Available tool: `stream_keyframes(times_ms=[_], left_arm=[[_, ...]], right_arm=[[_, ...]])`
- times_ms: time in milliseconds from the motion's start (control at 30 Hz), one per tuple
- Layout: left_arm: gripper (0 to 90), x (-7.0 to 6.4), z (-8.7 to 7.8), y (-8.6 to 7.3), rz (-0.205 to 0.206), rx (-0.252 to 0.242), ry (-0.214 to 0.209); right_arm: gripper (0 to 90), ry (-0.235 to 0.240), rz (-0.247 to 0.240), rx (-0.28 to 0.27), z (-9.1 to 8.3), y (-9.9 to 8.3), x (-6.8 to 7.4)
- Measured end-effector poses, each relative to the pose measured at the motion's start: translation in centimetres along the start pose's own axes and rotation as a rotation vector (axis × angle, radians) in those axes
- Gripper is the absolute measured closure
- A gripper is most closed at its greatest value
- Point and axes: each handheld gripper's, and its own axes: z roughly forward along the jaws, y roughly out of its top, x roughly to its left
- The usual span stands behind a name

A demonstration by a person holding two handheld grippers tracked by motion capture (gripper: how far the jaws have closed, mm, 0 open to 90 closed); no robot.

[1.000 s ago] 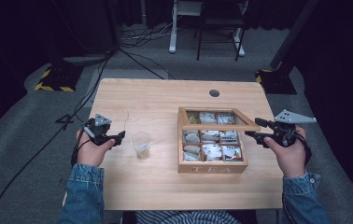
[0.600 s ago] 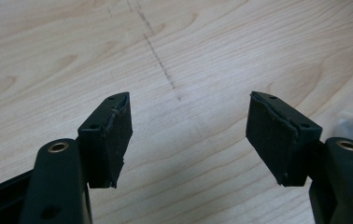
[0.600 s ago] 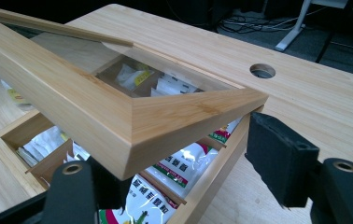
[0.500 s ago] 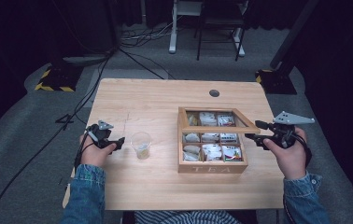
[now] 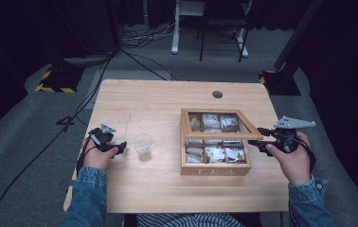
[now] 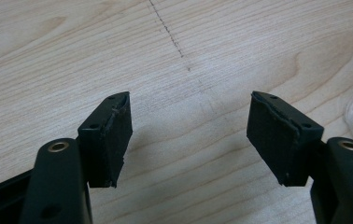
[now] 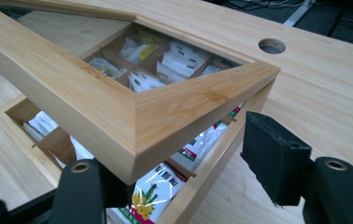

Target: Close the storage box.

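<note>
I hold the right gripper (image 7: 184, 172), jaws apart, under the lid (image 7: 132, 116) corner of the tea box (image 5: 215, 168) at 3 o'clock, propping it half-raised for access.

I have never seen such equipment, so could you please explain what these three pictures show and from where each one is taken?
A person sits at a wooden table, holding a hand tool with two black fingers in each hand. The high view looks down from above. The other two views come from cameras riding on each tool.

The left gripper is open above bare wood, beside a clear plastic cup. The right gripper is at the wooden box of tea bags, one finger under its partly raised lid.
</note>
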Motion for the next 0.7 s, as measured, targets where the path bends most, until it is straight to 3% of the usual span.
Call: stream_keyframes(times_ms=[700], left_arm=[[31.4, -0.1, 0.7, -0.2, 0.015, 0.005, -0.011]], right_arm=[[40.3, 0.020, -0.041, 0.081, 0.6, -1.9, 1.4]])
